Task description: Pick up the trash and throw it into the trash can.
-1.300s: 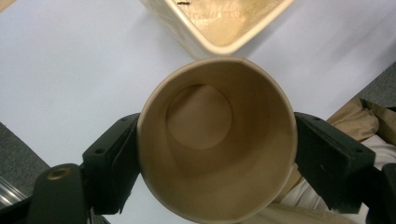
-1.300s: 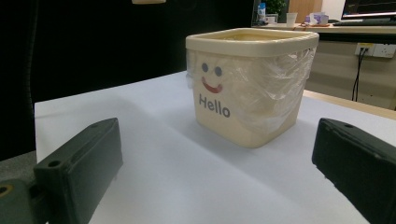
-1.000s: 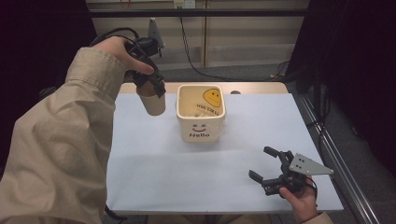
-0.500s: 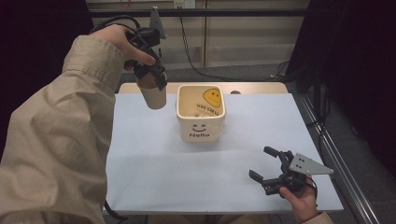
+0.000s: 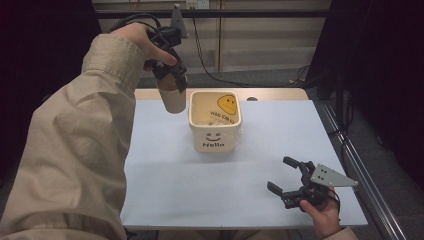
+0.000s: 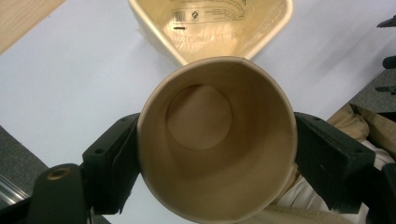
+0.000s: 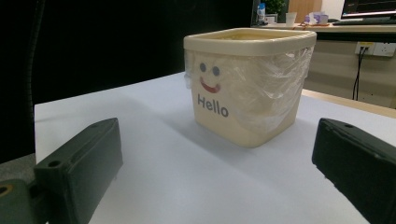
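Paper cup [image 5: 172, 98]: brown, empty, off the counter, upper left of centre in the high view, just left of the bin's top rim. Its open mouth faces the camera in the left gripper view [image 6: 217, 137], bare bottom visible inside.
Change since earlier frames: cup and left hand have risen and drifted toward the upper right of the high view; a second ago the cup hung lower, beside the bin's left wall. Right hand and bin unmoved.
Left hand-held gripper [image 5: 176, 80]: clamped on the paper cup, one black jaw pressed on each side of the cup wall; the rim looks slightly squeezed out of round. Pointing down, held by the left hand [image 5: 142, 42], beige sleeve [image 5: 70, 145] filling the left of the high view.
Right hand-held gripper [image 5: 285, 175]: jaws spread wide, nothing between them; lower right of the high view, low over the counter, aimed at the bin.
Bin [image 5: 215, 120]: cream, square, "Hello" and a smiley face on the front, clear plastic liner over the rim [image 7: 252, 79]; stands at centre on the sheet, apart from both grippers.
Counter [image 5: 225, 175]: covered by a pale blue-white sheet, wooden edge [image 5: 280, 94] showing at the top.
Obstructions: no object between cup and bin opening.
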`<state>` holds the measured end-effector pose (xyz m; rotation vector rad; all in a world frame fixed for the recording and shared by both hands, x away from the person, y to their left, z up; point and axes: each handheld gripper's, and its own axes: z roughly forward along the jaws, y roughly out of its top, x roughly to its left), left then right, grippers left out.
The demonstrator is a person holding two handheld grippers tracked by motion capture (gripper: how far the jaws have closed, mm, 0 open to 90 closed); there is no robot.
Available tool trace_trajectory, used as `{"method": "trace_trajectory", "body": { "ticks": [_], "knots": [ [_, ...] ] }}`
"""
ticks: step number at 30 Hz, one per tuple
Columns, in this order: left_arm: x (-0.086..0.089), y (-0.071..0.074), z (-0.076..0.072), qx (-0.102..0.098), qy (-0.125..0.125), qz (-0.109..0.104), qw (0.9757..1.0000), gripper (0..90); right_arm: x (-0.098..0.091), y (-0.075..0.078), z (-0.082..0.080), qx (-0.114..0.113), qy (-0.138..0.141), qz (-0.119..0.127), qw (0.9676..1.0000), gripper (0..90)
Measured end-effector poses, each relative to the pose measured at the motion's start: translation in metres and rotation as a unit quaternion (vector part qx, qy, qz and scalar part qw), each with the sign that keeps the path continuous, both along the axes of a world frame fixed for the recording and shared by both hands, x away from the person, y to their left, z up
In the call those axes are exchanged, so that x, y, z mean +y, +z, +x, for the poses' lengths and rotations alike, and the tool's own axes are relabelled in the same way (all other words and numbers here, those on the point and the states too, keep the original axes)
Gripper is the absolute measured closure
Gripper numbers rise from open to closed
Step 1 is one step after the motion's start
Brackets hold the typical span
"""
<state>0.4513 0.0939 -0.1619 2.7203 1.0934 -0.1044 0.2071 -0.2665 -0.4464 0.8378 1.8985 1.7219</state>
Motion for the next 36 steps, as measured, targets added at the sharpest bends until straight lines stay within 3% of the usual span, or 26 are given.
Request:
{"method": "trace_trajectory", "body": {
  "ticks": [12, 18, 24, 26, 30, 32, 34, 36],
  "knots": [
    [-0.025, -0.003, 0.012, -0.004, -0.013, -0.006, 0.9999, 19.9, 0.000, -0.001, 0.001, -0.001, 0.001, 0.003, 1.0000, 1.4],
    [-0.040, 0.001, 0.015, -0.024, -0.019, -0.016, 0.9994, 19.8, 0.000, -0.001, 0.000, 0.002, 0.000, 0.003, 1.0000, 1.4],
    [-0.055, 0.002, 0.017, -0.031, -0.022, -0.021, 0.9991, 19.7, 0.000, -0.001, 0.000, 0.003, 0.001, 0.003, 1.0000, 1.4],
    [-0.058, 0.001, 0.018, -0.031, -0.033, -0.018, 0.9988, 19.7, 0.000, -0.001, 0.000, 0.003, 0.000, 0.005, 1.0000, 1.4],
    [-0.063, -0.002, 0.018, -0.034, -0.026, -0.018, 0.9989, 19.7, 0.000, 0.000, 0.000, 0.006, 0.001, 0.007, 1.0000, 1.4],
    [-0.063, -0.004, 0.020, -0.032, -0.036, -0.015, 0.9987, 19.6, 0.000, 0.000, 0.000, 0.006, 0.001, 0.006, 1.0000, 1.4],
    [-0.065, -0.007, 0.019, -0.032, -0.026, -0.017, 0.9990, 19.4, 0.000, -0.001, 0.000, 0.006, 0.000, 0.007, 1.0000, 1.4],
    [-0.065, -0.010, 0.020, -0.030, -0.034, -0.015, 0.9988, 19.3, 0.000, -0.001, 0.000, 0.006, 0.001, 0.007, 1.0000, 1.4]
  ]
}}
